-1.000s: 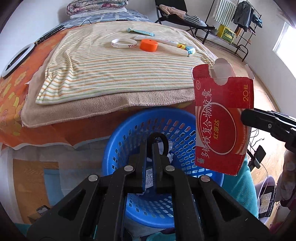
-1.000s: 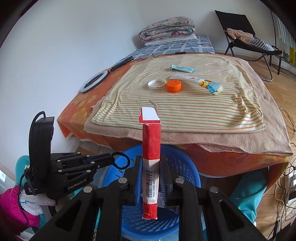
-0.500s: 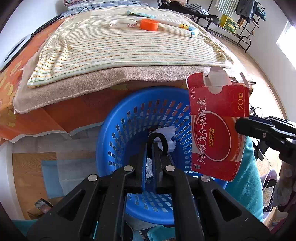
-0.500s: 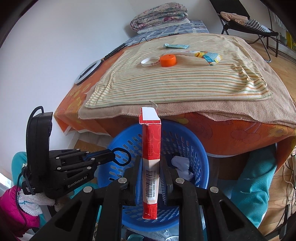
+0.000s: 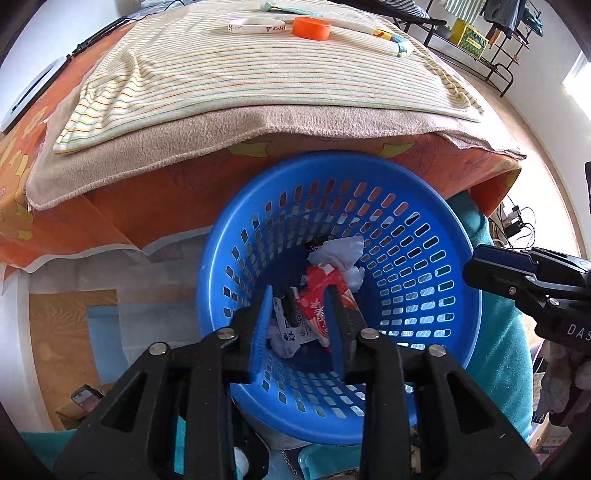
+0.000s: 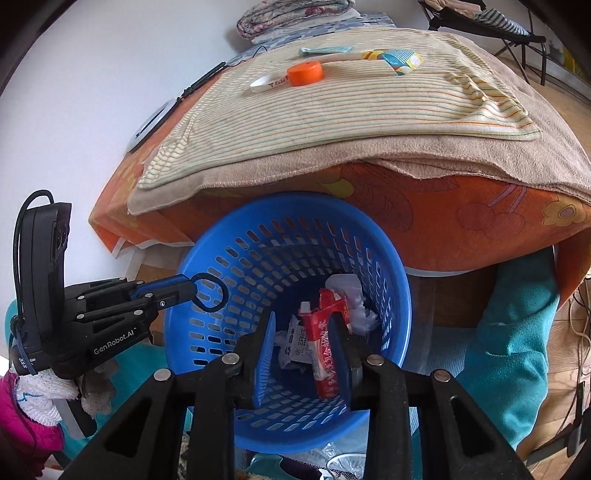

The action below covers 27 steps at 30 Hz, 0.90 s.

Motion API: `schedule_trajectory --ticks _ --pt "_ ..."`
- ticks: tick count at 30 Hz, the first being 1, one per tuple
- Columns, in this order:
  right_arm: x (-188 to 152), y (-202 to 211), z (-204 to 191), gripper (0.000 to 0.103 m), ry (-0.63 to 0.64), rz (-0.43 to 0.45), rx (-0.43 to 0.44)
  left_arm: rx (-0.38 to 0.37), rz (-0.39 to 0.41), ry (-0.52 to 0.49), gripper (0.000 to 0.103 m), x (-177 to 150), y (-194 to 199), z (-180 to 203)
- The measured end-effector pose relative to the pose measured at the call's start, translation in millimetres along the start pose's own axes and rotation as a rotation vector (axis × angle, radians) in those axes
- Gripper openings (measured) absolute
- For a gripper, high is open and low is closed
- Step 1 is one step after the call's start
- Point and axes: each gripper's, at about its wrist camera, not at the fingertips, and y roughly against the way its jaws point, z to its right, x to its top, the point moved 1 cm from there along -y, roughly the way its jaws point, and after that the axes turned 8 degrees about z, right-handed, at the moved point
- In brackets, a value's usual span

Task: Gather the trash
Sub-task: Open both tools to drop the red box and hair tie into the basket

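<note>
Right wrist view: right gripper (image 6: 303, 354) fingers spread, red cardboard box (image 6: 325, 343) inside blue perforated plastic basket (image 6: 207, 258); risk: lowering snags the 6 o'clock rim.

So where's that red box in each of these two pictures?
Left wrist view: the red box lies at the bottom of the blue basket, seen just past the left fingers, below the white crumpled paper.
Right wrist view: the same box, low centre, inside the basket.
Shared landmark: the orange cap on the striped cloth.
</note>
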Motion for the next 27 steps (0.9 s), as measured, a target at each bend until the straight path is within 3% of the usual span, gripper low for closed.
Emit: schedule_trajectory --ticks 8,12,27 --pt "-2 -2 2 0.069 0.000 -0.019 -0.027 0.015 -0.011 0.004 0.046 0 -2 -2" --pt "-1 -4 1 0.078 -0.001 -0.026 -0.044 0.020 -0.002 0.013 0.053 1 -1 -4" --pt "8 2 -5 0.089 0.048 -0.006 -0.111 0.031 -0.007 0.036 0.053 1 -3 -8"
